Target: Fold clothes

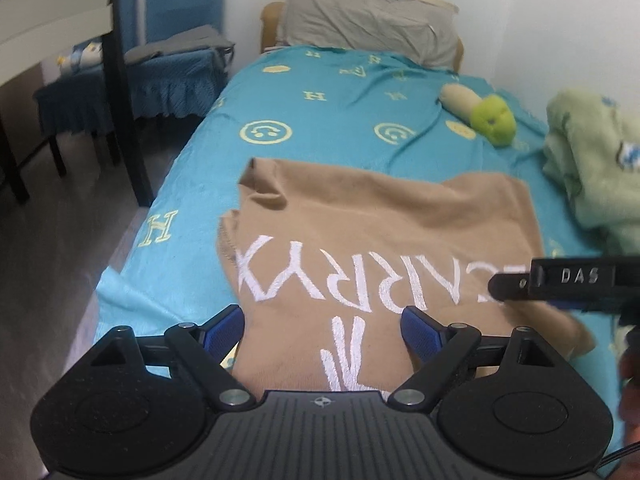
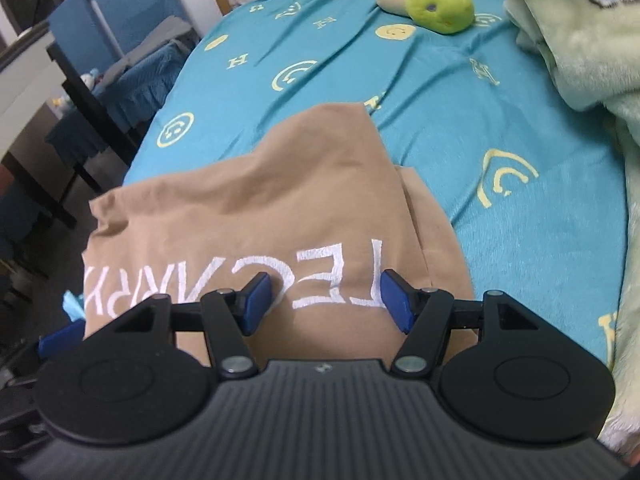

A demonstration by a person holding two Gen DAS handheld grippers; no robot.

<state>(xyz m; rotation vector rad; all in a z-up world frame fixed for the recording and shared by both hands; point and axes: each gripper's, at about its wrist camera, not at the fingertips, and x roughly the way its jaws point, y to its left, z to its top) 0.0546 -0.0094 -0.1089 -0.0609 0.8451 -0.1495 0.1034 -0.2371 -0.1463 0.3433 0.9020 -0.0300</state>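
Left gripper (image 1: 322,330): jaws spread wide, nothing between the blue pads (image 1: 224,328). It hangs over the near part of the shirt (image 1: 384,224); contact with the cloth cannot be told.

Right gripper (image 2: 326,298): jaws likewise released, pads (image 2: 256,298) apart and empty, poised above the white lettering (image 2: 332,276) at the shirt's near end. In the left view the right gripper (image 1: 560,284) enters at 3 o'clock, above the shirt's right part.

Shirt: tan, printed side up, lying on the teal bedspread (image 1: 320,112) toward the near edge of the bed. The lettering reads upside down from both cameras. In the left view the 10 o'clock side is turned in, with a creased flap. In the right view a narrow strip of tan shows at 3 o'clock beside the main panel, looking like a layer tucked under or folded in; which one cannot be told.

Progress, as a judgement: early to middle. The shirt appears laid out and narrowed at the sides, but it is long and the print fully exposed, so no crosswise fold seems made. Left to do: grip an end with both grippers, bring it over, flatten.

Surroundings: plush toy (image 1: 490,118) at 1 o'clock, well apart from the shirt; green blanket (image 1: 592,160) heaped at 3 o'clock, near the shirt's right corner; pillow (image 1: 368,16) at 12 o'clock; chair (image 1: 160,60) off the bed at 10 o'clock.
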